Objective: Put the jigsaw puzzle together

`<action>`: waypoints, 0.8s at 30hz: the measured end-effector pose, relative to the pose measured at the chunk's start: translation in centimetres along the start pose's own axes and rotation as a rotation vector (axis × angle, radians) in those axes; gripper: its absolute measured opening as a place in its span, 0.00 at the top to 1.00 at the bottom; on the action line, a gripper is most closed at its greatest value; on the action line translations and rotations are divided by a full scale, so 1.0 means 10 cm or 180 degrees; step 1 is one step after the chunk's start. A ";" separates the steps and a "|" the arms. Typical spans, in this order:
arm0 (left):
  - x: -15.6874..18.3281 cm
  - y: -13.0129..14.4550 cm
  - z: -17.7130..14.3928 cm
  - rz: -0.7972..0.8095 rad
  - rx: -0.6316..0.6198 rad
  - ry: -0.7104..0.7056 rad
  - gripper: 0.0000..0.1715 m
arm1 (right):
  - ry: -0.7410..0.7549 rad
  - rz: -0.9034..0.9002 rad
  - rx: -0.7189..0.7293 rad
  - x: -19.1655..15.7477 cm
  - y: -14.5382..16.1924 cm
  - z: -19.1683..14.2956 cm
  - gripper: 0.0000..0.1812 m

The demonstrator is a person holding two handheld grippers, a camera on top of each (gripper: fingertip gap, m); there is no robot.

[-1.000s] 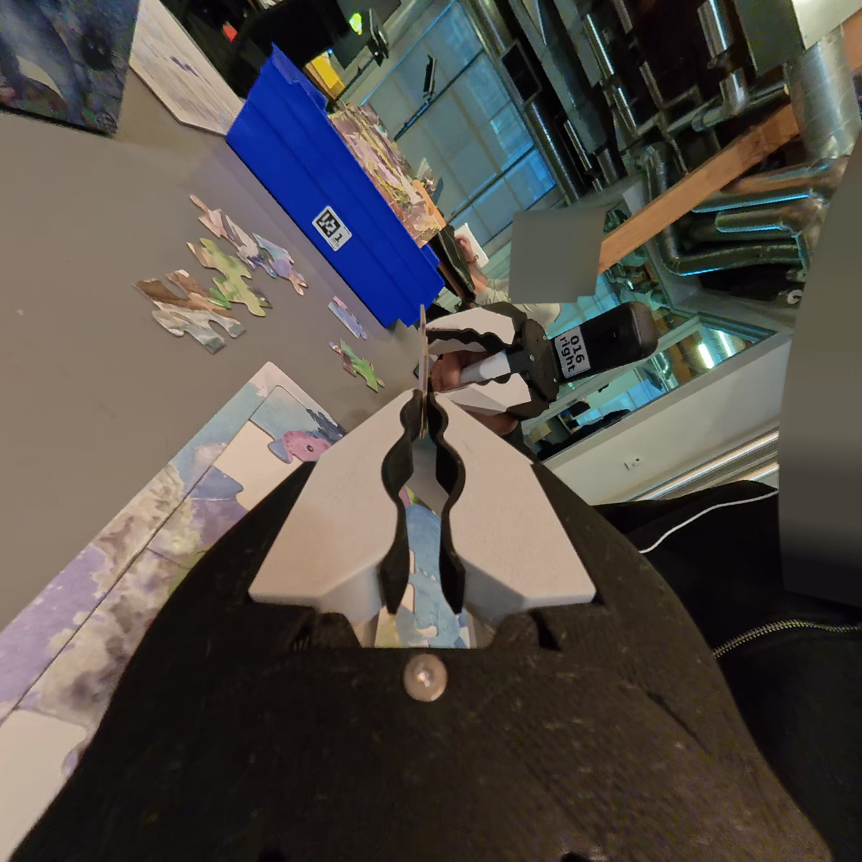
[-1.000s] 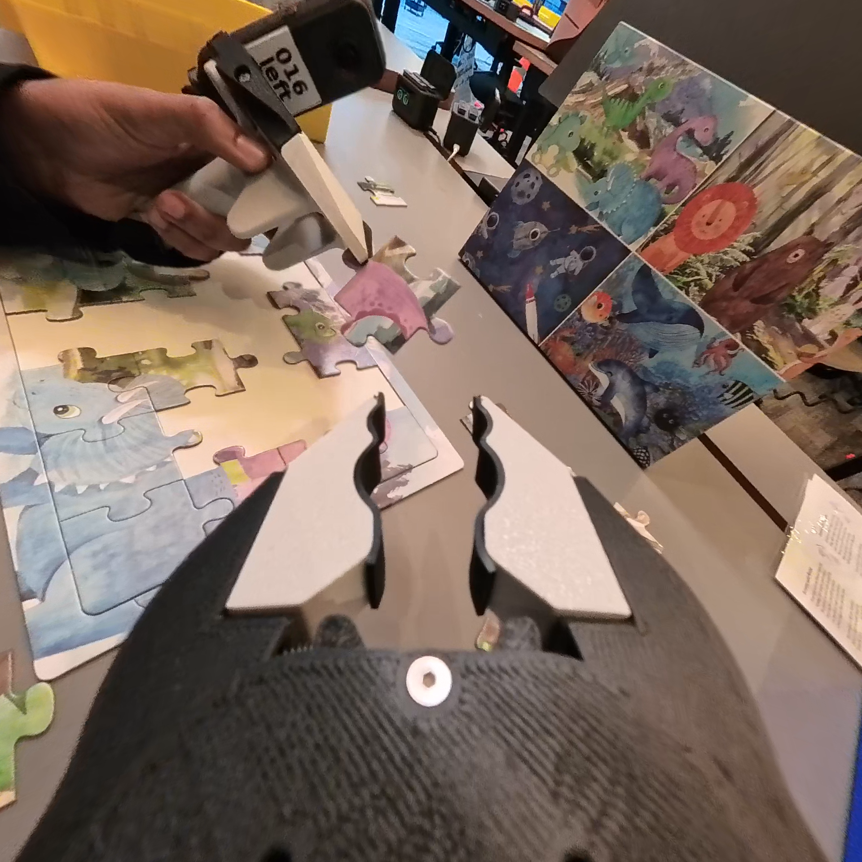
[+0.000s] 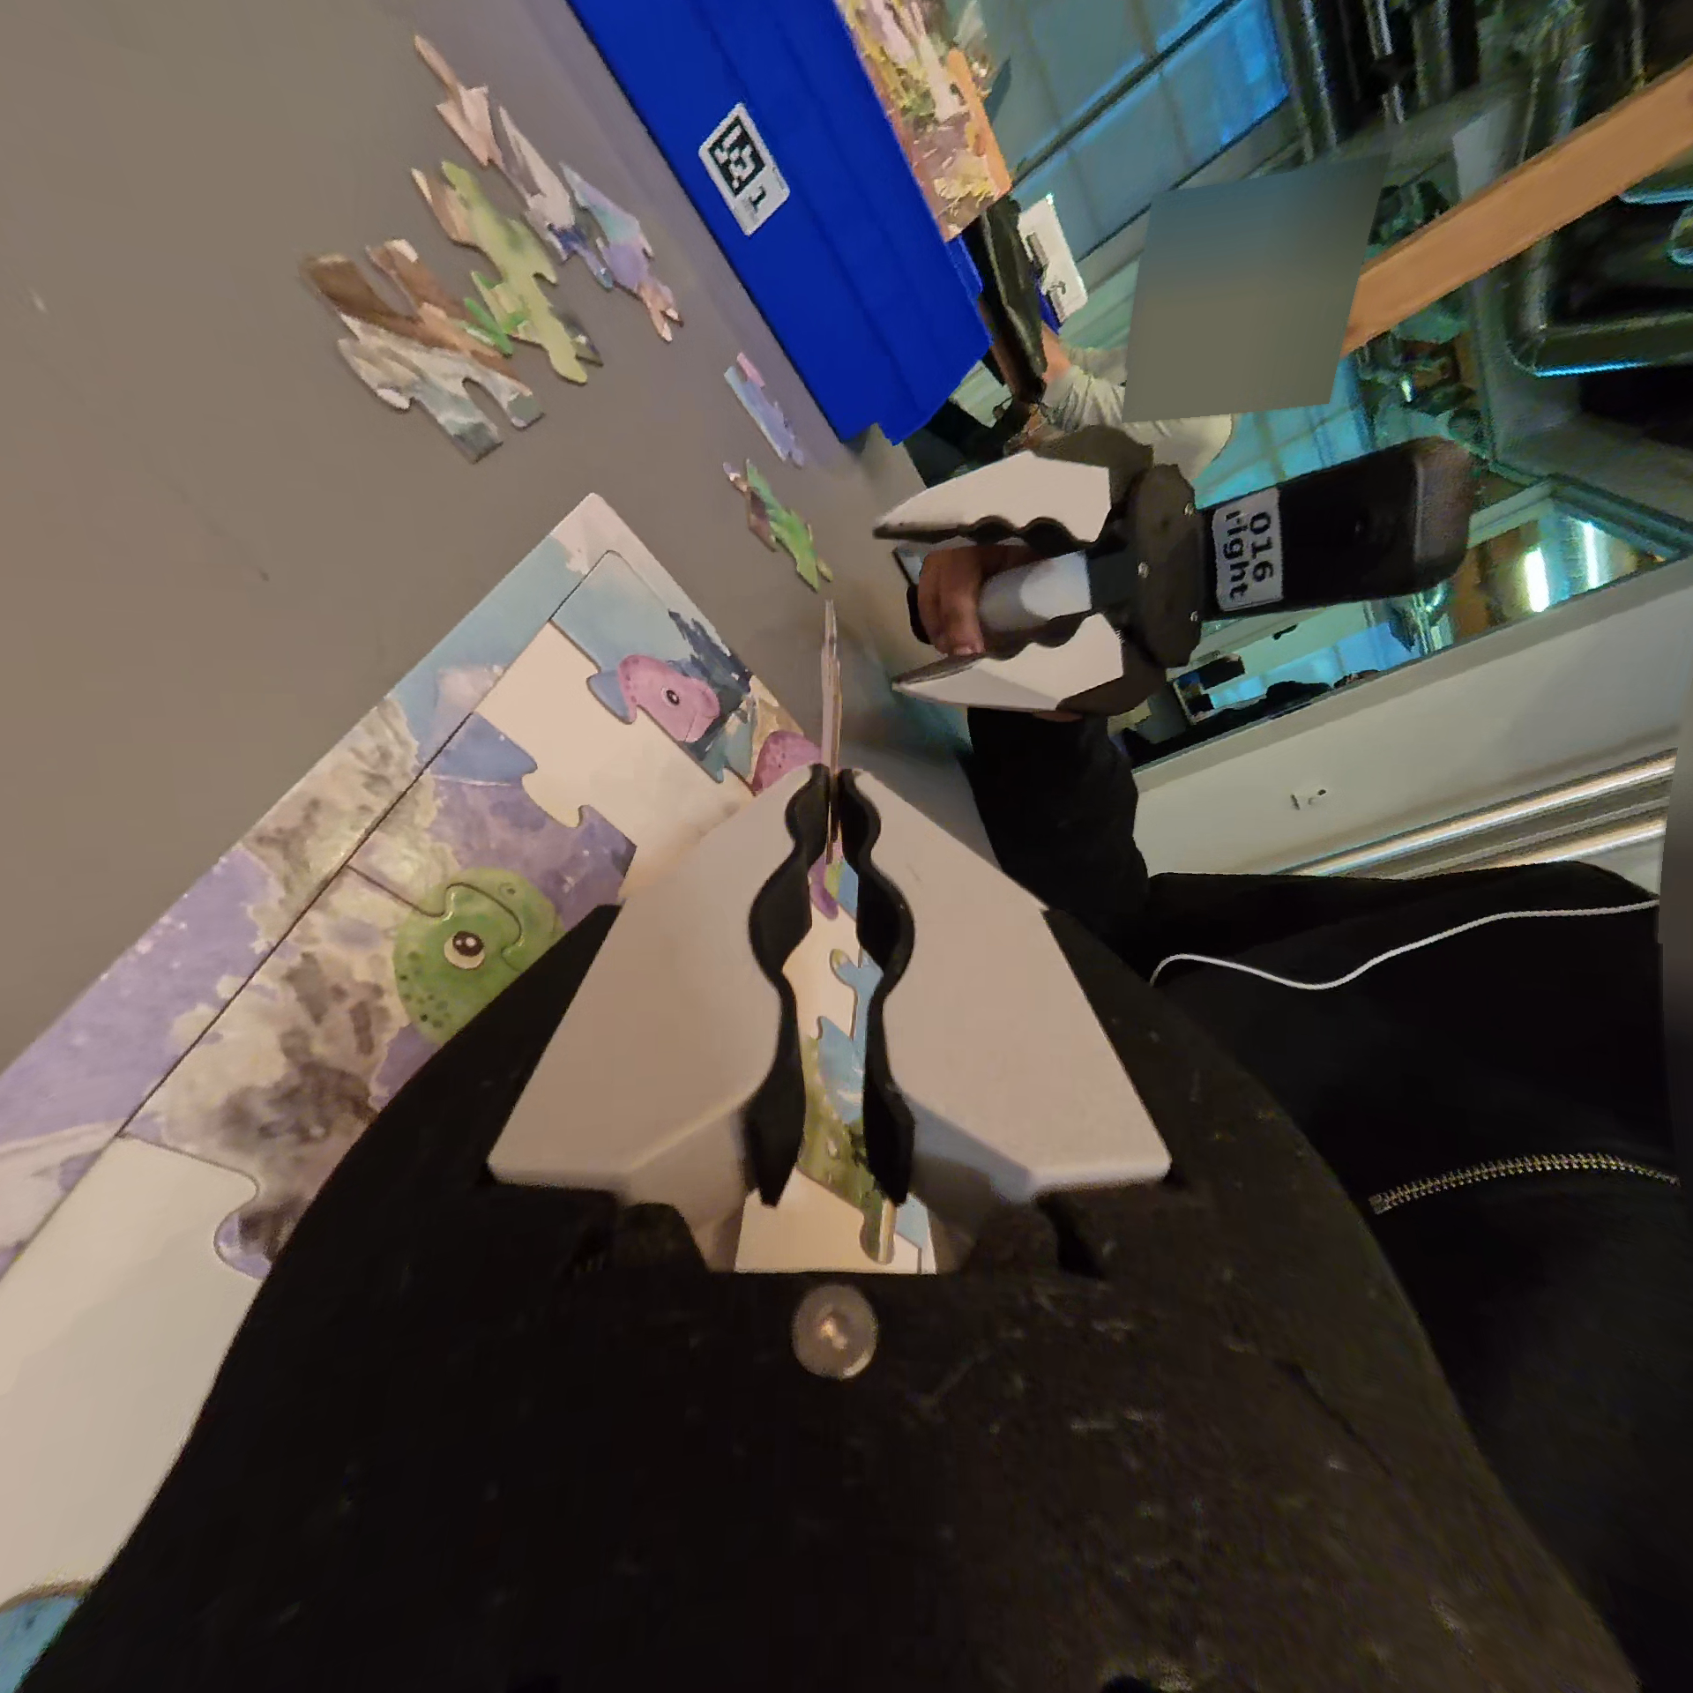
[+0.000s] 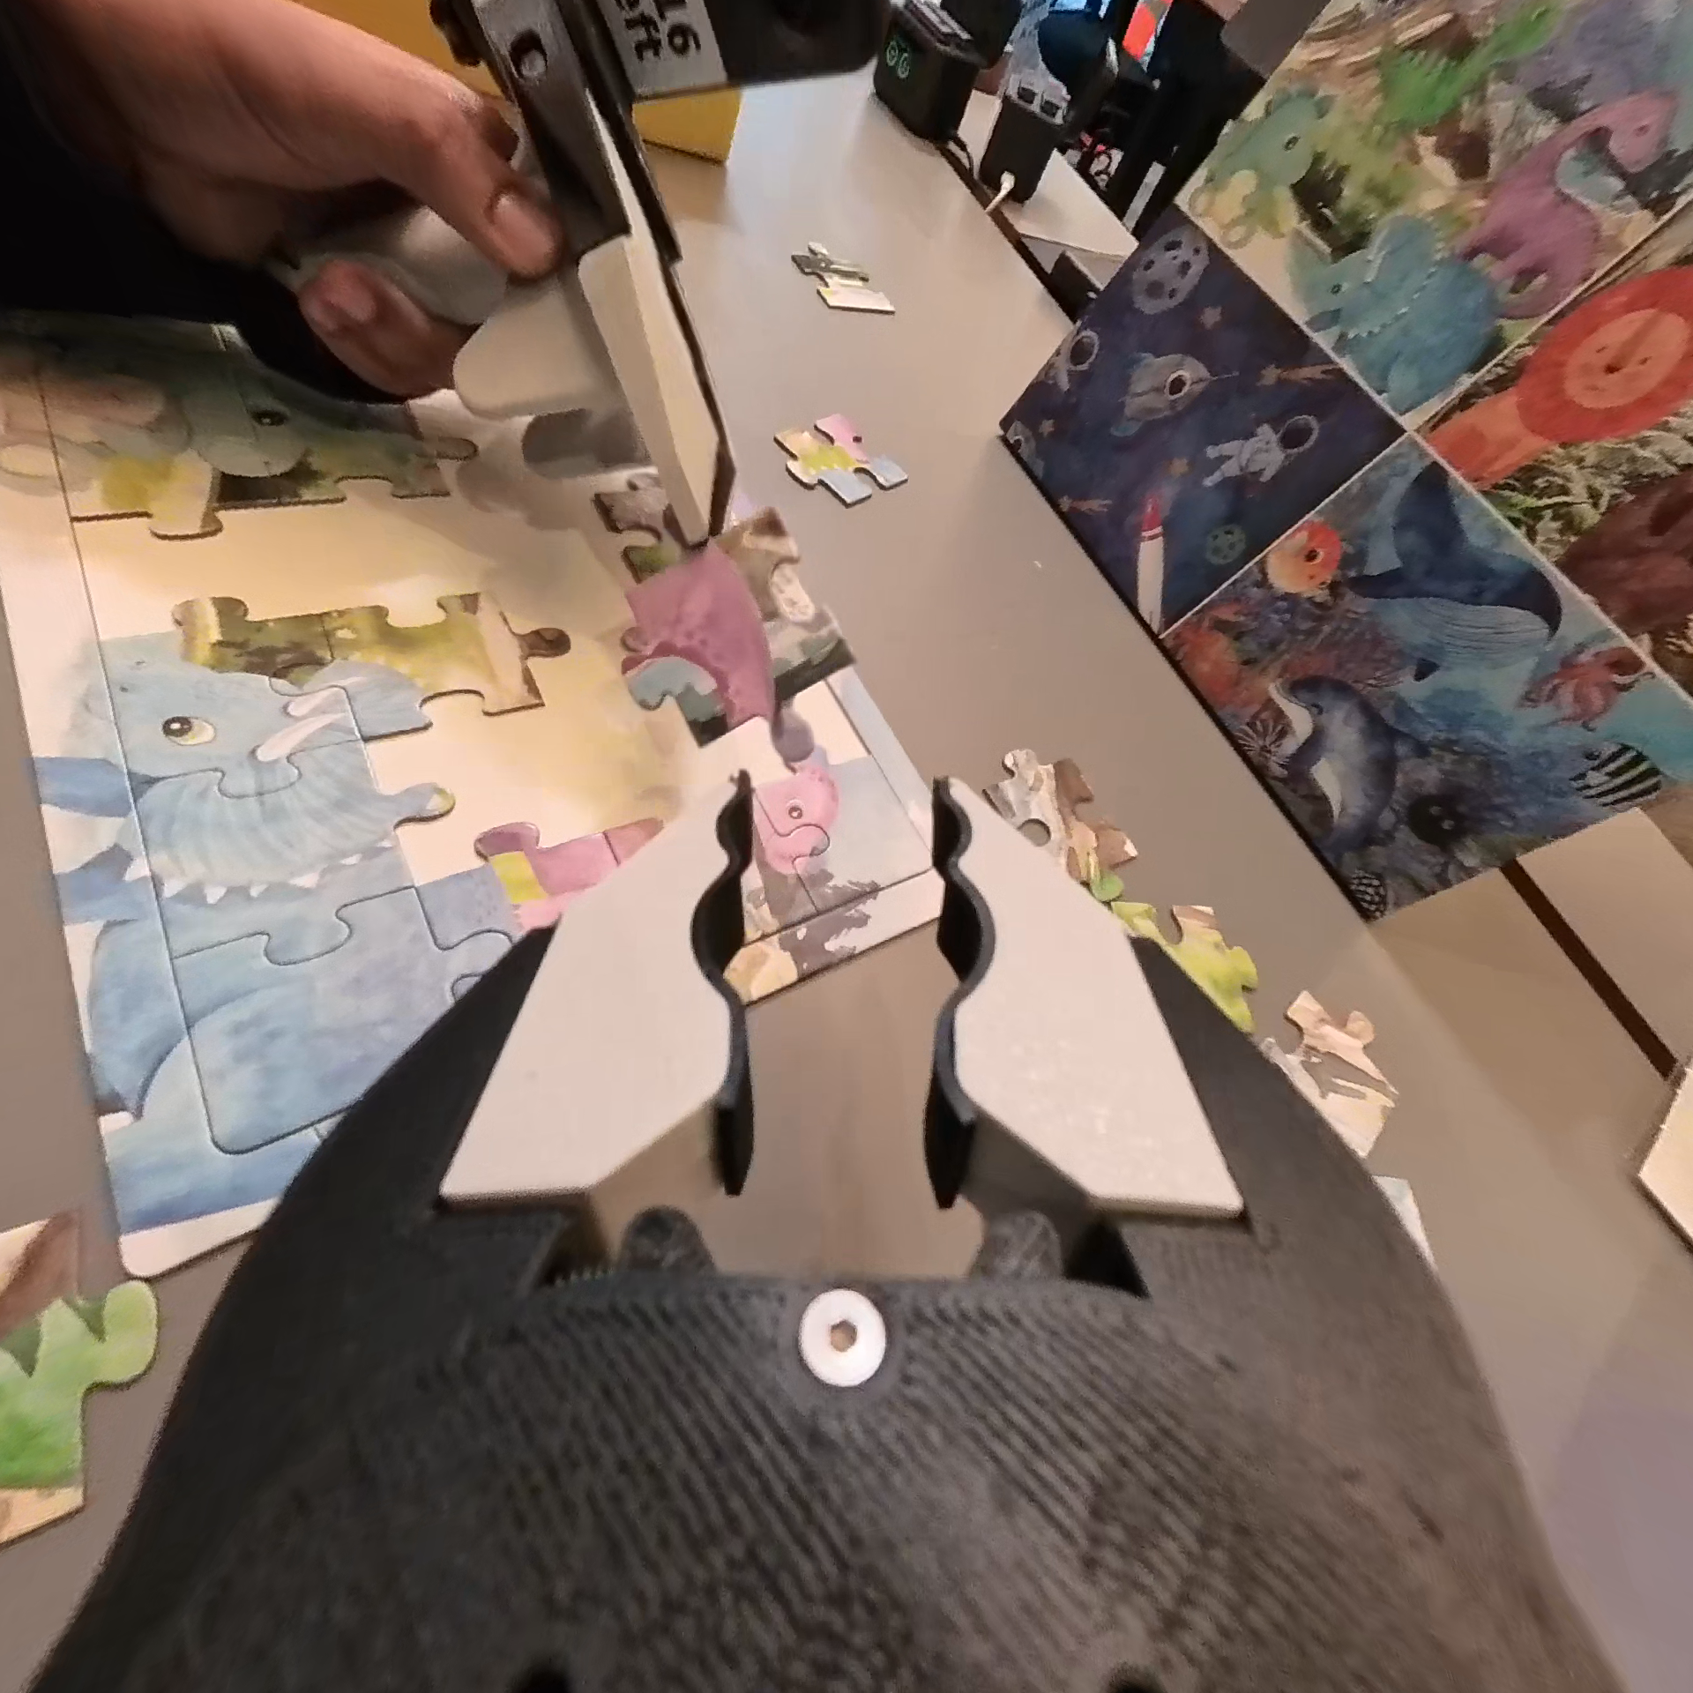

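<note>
From the left wrist, the left tool (image 3: pixel 832 795) pinches a pink puzzle piece (image 3: pixel 831 678) edge-on above the puzzle board (image 3: pixel 385 806) on the grey desk (image 3: pixel 183 440). From the right wrist, the right tool (image 4: pixel 843 806) gapes wide and empty near the board's corner; loose pieces (image 4: pixel 1063 815) lie beside it.

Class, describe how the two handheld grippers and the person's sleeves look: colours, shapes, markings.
Both the left gripper and right gripper have pale grey wedge fingers with wavy black inner pads, on textured black bodies with a silver screw. Each black handle carries a white label. The sleeves are black.
</note>
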State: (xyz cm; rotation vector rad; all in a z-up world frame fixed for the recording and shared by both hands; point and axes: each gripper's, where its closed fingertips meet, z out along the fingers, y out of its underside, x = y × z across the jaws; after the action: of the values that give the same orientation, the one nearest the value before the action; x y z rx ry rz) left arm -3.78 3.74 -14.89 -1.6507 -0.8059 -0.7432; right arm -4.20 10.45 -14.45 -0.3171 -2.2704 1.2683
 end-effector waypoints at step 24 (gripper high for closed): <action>0.13 -0.24 -0.17 0.0242 0.0483 0.0127 1.00 | 0.0089 0.0015 -0.0045 0.05 0.03 0.00 0.80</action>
State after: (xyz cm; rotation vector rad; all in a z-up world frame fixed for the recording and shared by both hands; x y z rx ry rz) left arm -5.16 2.61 -12.18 -1.5175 -0.7487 -0.6441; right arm -4.68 10.83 -14.57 -0.3432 -2.2572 1.2430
